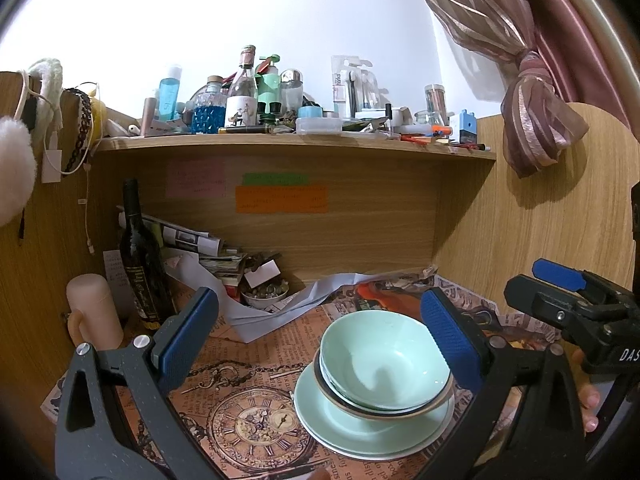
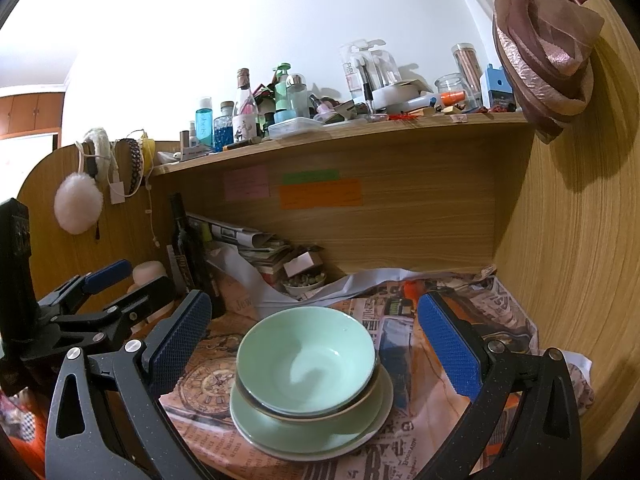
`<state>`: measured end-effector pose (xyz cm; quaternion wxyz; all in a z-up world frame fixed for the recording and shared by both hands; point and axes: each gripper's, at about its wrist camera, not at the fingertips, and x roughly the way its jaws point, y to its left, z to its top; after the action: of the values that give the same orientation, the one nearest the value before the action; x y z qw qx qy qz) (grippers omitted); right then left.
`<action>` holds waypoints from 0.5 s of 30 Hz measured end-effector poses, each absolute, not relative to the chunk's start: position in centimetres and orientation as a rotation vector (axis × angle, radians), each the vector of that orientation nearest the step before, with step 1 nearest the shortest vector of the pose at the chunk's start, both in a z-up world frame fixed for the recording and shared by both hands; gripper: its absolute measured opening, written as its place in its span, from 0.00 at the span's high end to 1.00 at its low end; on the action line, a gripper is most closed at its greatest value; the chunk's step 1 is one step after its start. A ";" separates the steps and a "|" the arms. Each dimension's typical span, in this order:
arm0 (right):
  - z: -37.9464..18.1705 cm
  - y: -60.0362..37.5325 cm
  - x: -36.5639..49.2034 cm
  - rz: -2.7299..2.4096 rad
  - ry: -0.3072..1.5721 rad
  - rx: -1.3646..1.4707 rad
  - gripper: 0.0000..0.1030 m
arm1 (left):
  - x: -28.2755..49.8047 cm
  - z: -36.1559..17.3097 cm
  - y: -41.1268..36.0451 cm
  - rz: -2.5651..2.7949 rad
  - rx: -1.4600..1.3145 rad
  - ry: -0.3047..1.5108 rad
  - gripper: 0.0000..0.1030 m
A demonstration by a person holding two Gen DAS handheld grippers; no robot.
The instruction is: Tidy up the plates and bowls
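Green bowls [image 1: 386, 364] sat nested on stacked green plates [image 1: 352, 428] on the paper-covered tabletop [image 1: 240, 360]. Left gripper [image 1: 320, 336] and right gripper [image 2: 316, 340] both stood wide, empty, facing the stack.

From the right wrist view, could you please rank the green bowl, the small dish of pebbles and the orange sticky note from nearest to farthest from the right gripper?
1. Green bowl: on the stacked plates, just ahead of the right gripper.
2. Small dish of pebbles: behind the bowl, under the shelf.
3. Orange sticky note: on the back panel, farthest.
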<state>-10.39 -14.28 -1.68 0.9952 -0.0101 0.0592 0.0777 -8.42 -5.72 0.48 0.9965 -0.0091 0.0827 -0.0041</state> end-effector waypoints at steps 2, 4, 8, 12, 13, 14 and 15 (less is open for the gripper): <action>-1.7 -14.1 -10.3 0.157 0.119 -0.017 0.00 | -8.3 0.5 -5.8 -0.015 -0.022 0.173 0.00; -1.7 -14.1 -10.3 0.156 0.120 -0.016 0.00 | -8.3 0.5 -5.8 -0.015 -0.026 0.178 0.00; -1.8 -14.0 -10.4 0.153 0.122 -0.015 0.00 | -8.3 0.5 -6.0 -0.005 -0.020 0.176 0.00; -2.0 -13.8 -10.2 0.143 0.128 -0.011 0.00 | -8.3 0.5 -5.9 -0.008 -0.024 0.174 0.00; -2.0 -13.8 -10.2 0.141 0.129 -0.009 0.00 | -8.3 0.4 -5.9 -0.010 -0.024 0.175 0.00; -2.0 -13.8 -10.1 0.141 0.131 -0.008 0.00 | -8.3 0.4 -5.9 -0.010 -0.025 0.175 0.00; -2.1 -13.8 -10.1 0.137 0.132 -0.007 0.00 | -8.3 0.4 -5.9 -0.012 -0.025 0.177 0.00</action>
<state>-10.10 -13.78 -2.09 0.9955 -0.0035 0.0659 0.0685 -8.26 -5.86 0.40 0.9960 -0.0125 0.0882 -0.0061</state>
